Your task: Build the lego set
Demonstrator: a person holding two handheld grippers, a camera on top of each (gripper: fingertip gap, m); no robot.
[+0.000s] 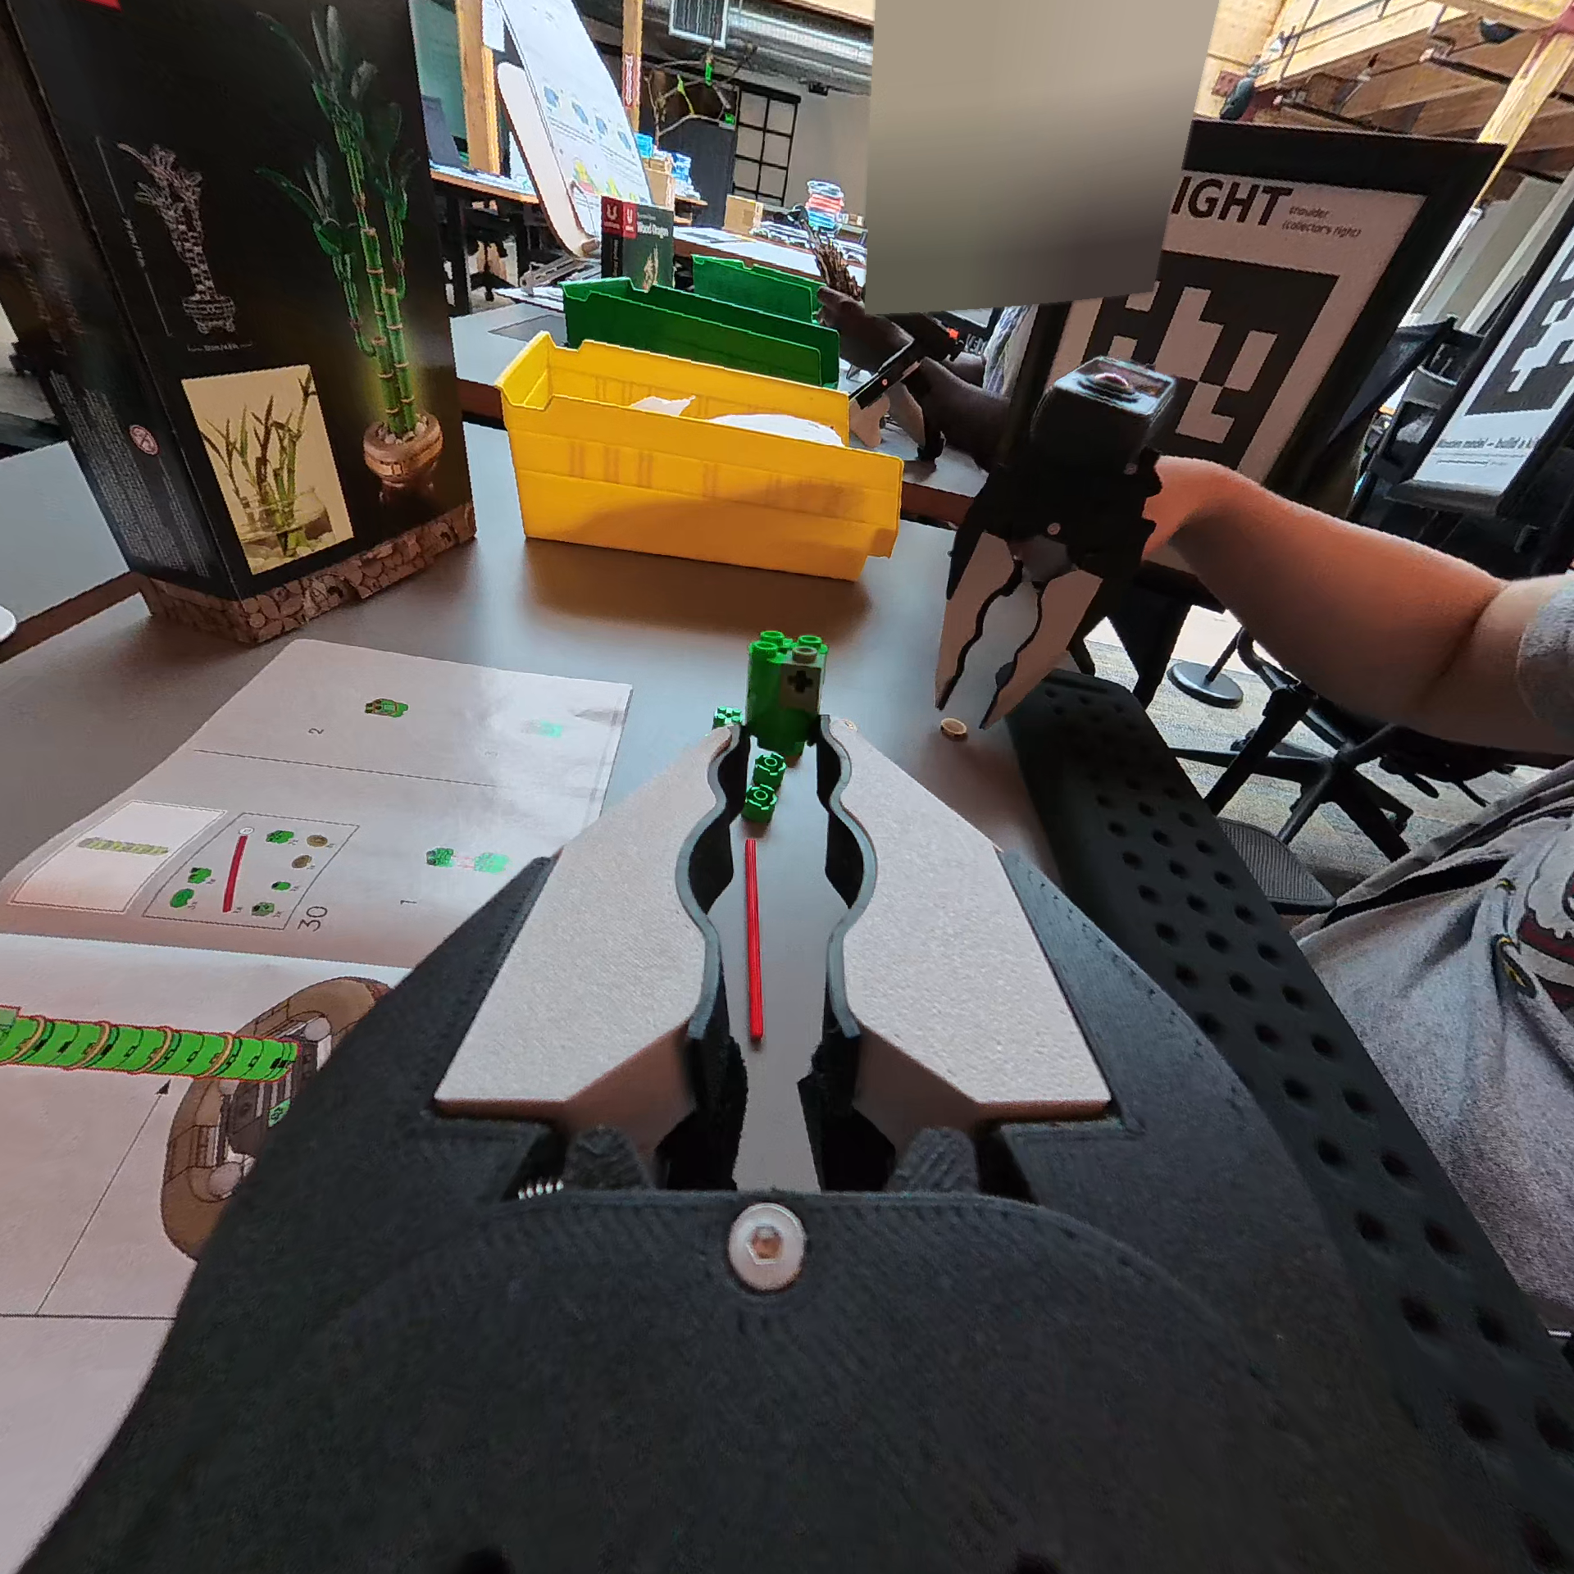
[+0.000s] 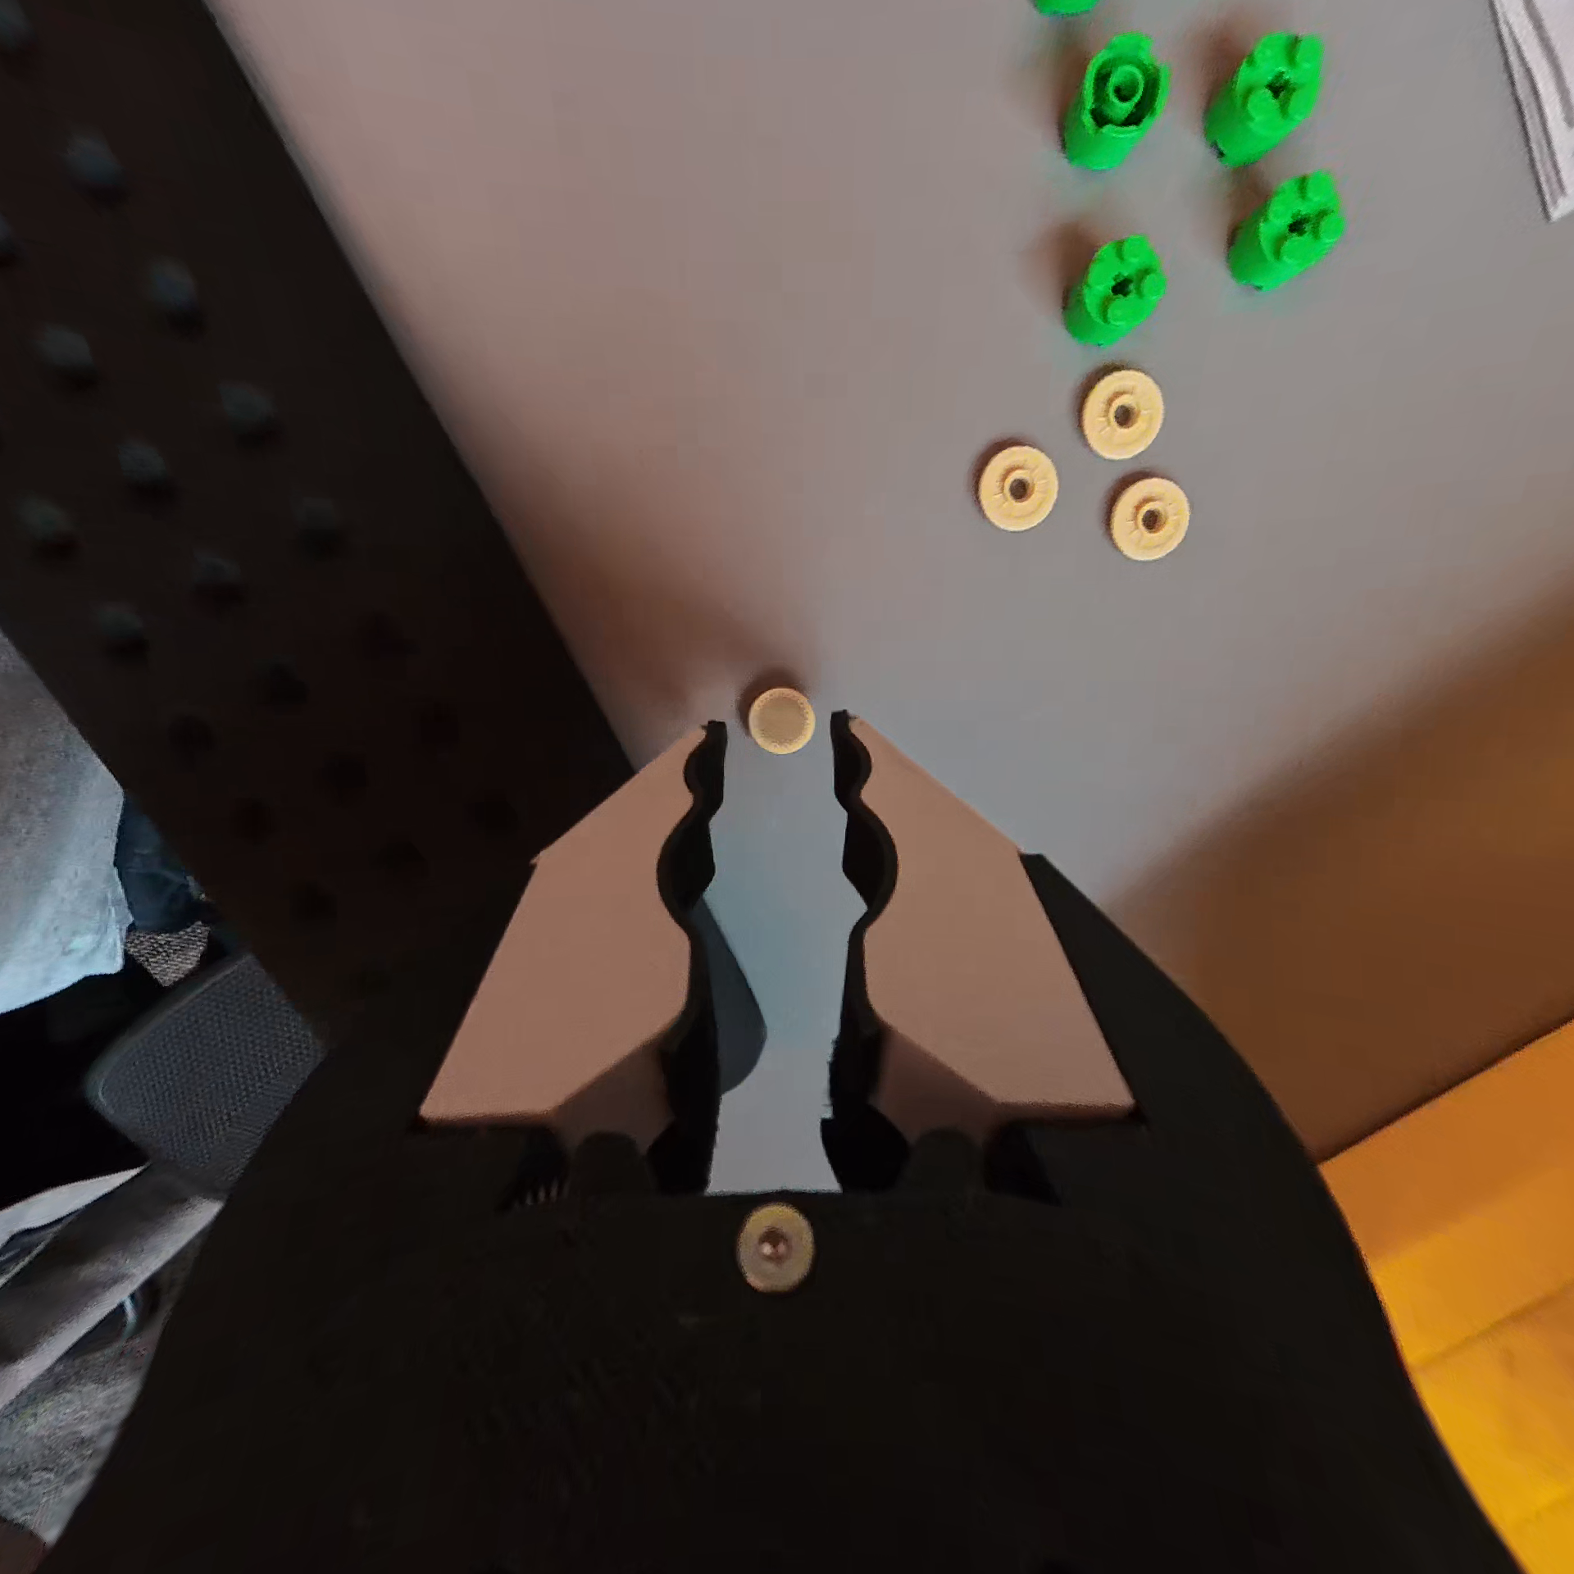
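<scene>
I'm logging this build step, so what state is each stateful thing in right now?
Left gripper: open, around the green assembly.
Right gripper: open, tan disc at its tips.
Red axle: loose, flat on table.
Manual: open.
Yellow bin: upright, holding white bags.

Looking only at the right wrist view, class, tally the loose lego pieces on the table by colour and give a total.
Green round bricks: 4 whole, plus a sliver of another cut off at the top edge, not counted
Tan round pieces with a centre hole: 3
Tan round tile, just ahead of the right gripper: 1
Total: 8
</scene>
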